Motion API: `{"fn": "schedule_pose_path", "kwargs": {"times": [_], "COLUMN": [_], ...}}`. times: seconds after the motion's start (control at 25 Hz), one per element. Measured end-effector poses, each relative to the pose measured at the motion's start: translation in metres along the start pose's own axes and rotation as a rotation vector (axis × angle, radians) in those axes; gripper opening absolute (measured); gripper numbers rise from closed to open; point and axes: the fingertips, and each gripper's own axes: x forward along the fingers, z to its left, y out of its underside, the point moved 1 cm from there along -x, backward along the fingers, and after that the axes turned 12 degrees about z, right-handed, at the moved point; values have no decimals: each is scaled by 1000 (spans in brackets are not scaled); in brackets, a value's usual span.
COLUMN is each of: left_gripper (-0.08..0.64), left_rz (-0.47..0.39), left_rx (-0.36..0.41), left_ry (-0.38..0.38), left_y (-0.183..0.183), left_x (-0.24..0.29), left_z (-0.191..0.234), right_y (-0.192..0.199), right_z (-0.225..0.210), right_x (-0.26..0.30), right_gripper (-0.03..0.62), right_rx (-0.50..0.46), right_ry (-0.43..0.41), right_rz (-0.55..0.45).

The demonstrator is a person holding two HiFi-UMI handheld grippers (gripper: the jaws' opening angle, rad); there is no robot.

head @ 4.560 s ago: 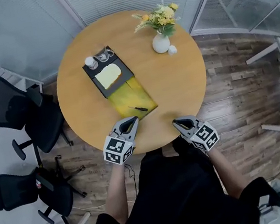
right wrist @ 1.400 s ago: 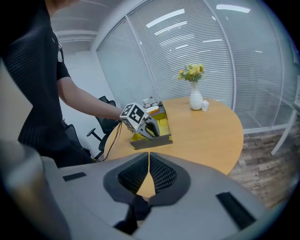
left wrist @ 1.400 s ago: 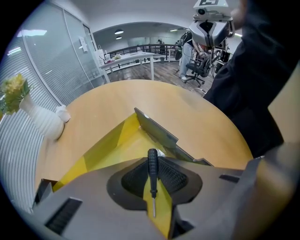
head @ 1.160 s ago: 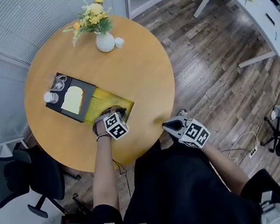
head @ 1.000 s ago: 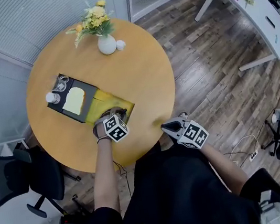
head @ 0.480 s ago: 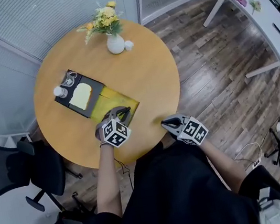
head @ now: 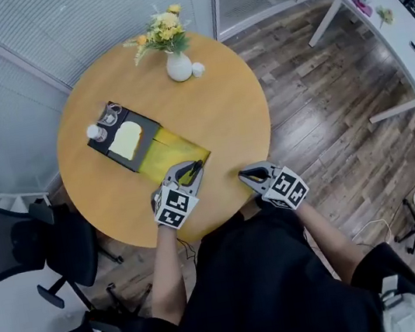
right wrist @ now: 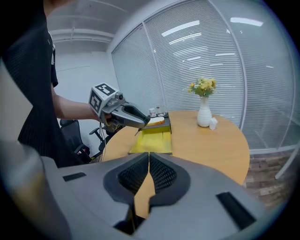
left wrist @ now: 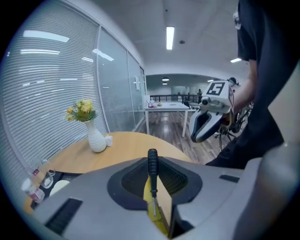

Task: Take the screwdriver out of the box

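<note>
The left gripper (head: 188,172) is lifting the screwdriver (left wrist: 153,169) out of the yellow box (head: 176,152). Its fingers pinch the tool, which is now in the air just over the near end of the box. The right gripper (head: 245,176) waits by the counter (head: 219,96) edge with its fingers pressed together and nothing in them. A second ago the left gripper was low in the box, and now it is higher up. Next it likely needs to carry the tool to a bare spot and set it down gently
</note>
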Motion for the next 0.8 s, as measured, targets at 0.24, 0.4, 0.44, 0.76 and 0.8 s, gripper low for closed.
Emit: {"fn": "schedule_pose_path", "kwargs": {"times": [0.24,0.4,0.44,0.76,0.8], "left_gripper": [71,71,71,71,71], "left_rz": [-184,-270,-279,-343,-347], "left_rx": [-168,-237,-241,-252,-259], "left_ry": [57,80,85,116,117], "left_y": [-24,-34,-35,-46,-45], "left_x": [-15,-24,-26,-40,-41], "left_z": [-18,-25,-28,-41,-41], "right_y": [-7,-15,-17,-25,-24], "right_z": [-3,0,1,0,0], "right_x": [-3,-6,-8,-21,-21], "right_gripper": [8,8,8,8,8], "right_rx": [-26,-64,-75,-117,-118], "right_ry": [3,-1,1,27,27], "right_rz": [-15,-27,-27,-35,-33]}}
